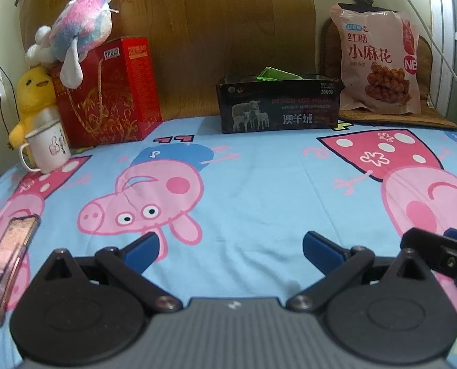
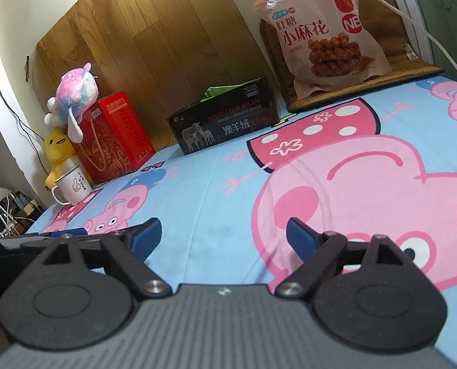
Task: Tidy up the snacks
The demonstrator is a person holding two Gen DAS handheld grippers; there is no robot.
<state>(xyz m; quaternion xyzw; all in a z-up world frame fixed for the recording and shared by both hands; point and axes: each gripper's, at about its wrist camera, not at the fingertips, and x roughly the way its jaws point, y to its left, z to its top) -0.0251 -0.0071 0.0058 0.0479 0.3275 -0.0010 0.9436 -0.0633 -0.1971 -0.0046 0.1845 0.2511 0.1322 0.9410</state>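
Observation:
A pink snack bag (image 1: pixel 377 61) with brown twists printed on it stands upright at the far right against the wall; the right wrist view shows the bag (image 2: pixel 327 33) too. A dark open box (image 1: pixel 277 104) with a sheep picture sits at the back centre, with something green (image 1: pixel 274 73) sticking out; the box also shows in the right wrist view (image 2: pixel 225 120). My left gripper (image 1: pixel 230 247) is open and empty, low over the cartoon sheet. My right gripper (image 2: pixel 224 235) is open and empty, beside the left one (image 2: pixel 65 233).
A red gift box (image 1: pixel 108 104) with a pastel plush (image 1: pixel 74 33) on top, a yellow plush (image 1: pixel 33 95) and a white mug (image 1: pixel 48 150) stand at the back left. A phone (image 1: pixel 8 258) lies at the near left. A woven mat (image 1: pixel 413 113) lies under the snack bag.

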